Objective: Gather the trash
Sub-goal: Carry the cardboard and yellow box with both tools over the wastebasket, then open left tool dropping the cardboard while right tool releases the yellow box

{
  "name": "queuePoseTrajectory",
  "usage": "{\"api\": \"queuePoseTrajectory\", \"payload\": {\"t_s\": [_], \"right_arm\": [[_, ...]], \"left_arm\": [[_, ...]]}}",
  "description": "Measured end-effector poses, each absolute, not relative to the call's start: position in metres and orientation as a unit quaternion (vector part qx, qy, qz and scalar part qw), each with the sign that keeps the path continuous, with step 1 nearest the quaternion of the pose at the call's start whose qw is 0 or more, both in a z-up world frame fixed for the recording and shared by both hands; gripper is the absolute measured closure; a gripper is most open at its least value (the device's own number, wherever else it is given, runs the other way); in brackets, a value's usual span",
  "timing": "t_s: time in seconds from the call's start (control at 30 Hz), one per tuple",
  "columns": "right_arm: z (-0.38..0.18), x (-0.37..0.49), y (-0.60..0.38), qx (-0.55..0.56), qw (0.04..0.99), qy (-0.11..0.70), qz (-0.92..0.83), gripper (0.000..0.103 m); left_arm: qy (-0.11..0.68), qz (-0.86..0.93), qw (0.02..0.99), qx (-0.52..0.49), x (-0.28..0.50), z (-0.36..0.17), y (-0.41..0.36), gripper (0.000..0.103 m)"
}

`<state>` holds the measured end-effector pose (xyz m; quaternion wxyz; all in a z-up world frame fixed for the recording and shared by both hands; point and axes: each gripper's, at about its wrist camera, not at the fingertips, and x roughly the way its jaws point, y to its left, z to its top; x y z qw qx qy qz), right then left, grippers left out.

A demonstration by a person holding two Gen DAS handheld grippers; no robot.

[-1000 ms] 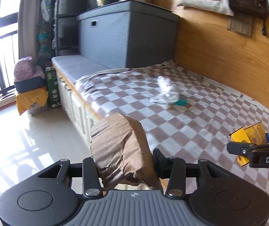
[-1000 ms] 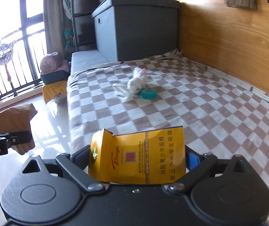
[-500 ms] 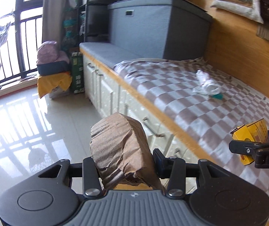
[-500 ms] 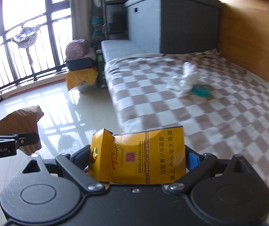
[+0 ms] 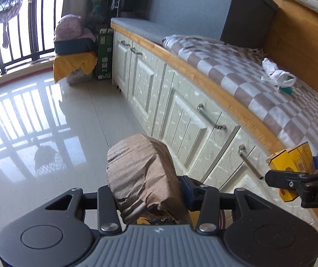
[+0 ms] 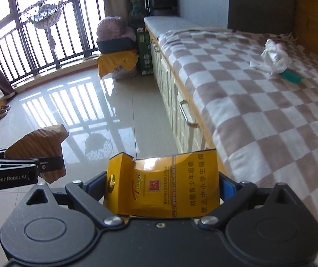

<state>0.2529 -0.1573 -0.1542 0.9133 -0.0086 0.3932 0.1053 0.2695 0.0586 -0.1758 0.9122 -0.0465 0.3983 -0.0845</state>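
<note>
You get strong daylight from the window [image 6: 25, 11] at far left, blown out to white. It throws glare and railing shadows across the glossy floor [image 5: 36, 115]. The checked blanket [image 6: 270, 111] at right is evenly lit. Fisheye bending curves the cabinet fronts [image 5: 181, 106] and edges; both views are slightly soft overall.

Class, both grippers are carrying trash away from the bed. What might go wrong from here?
The crumpled brown paper is soft, so it may slip from the left gripper. The yellow cigarette pack is pinched only at its edges. The white plastic bag and teal lid could be left on the blanket.
</note>
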Motion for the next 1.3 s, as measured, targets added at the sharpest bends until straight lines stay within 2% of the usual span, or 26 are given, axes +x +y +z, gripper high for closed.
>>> {"api": "queuePoseTrajectory", "payload": {"t_s": [0.17, 0.5, 0.63, 0.8, 1.0, 1.2, 1.3], "right_arm": [[-0.178, 0.262, -0.152, -0.007, 0.904, 0.415, 0.107, 0.005], [-0.241, 0.267, -0.129, -0.044, 0.869, 0.471, 0.143, 0.005], [-0.267, 0.273, -0.134, -0.031, 0.855, 0.499, 0.137, 0.005], [-0.293, 0.279, -0.14, -0.026, 0.841, 0.523, 0.134, 0.005], [-0.309, 0.294, -0.151, 0.005, 0.837, 0.537, 0.109, 0.005], [-0.316, 0.314, -0.165, 0.051, 0.839, 0.537, 0.072, 0.005], [-0.32, 0.321, -0.17, 0.072, 0.836, 0.54, 0.062, 0.005]], "left_arm": [[0.426, -0.098, 0.898, -0.053, 0.281, -0.207, 0.056, 0.058], [0.523, -0.119, 0.838, -0.103, 0.301, -0.303, 0.035, 0.058], [0.556, -0.104, 0.814, -0.137, 0.315, -0.335, 0.034, 0.058], [0.582, -0.095, 0.797, -0.133, 0.332, -0.366, 0.028, 0.058], [0.601, -0.091, 0.785, -0.118, 0.344, -0.389, 0.026, 0.05], [0.612, -0.103, 0.779, -0.093, 0.342, -0.403, 0.02, 0.048], [0.617, -0.106, 0.775, -0.089, 0.339, -0.408, 0.019, 0.041]]}}
